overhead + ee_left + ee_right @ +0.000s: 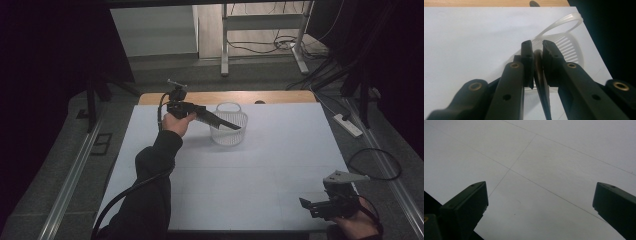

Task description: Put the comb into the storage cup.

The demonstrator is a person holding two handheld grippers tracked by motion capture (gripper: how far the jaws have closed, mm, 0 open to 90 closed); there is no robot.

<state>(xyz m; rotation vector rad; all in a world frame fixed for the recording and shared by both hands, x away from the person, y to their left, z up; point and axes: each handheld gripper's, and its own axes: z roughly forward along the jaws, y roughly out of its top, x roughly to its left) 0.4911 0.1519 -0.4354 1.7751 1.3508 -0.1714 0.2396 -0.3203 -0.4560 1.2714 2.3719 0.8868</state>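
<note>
At the upper left of the high view the left gripper (231,124) reaches over the rim of a white slotted basket (228,135), which stands on the white table (260,170) just above the middle of the frame. In the left gripper view its jaws are nearly together, with a thin dark curved thing (539,75) standing on edge between the pads (527,62); I cannot tell what that thing is, nor whether the pads truly pinch it or have only just let go of it. My reading is that the drop into the basket is the step in hand. The next move calls for the jaws to part enough for the dark thing to fall inside the rim, then a lift straight clear so the basket is not tipped. Down at the lower right of the high view the right gripper (312,207) rests low near the table's front edge, and its own view has the jaws wide apart over bare table, holding nothing
</note>
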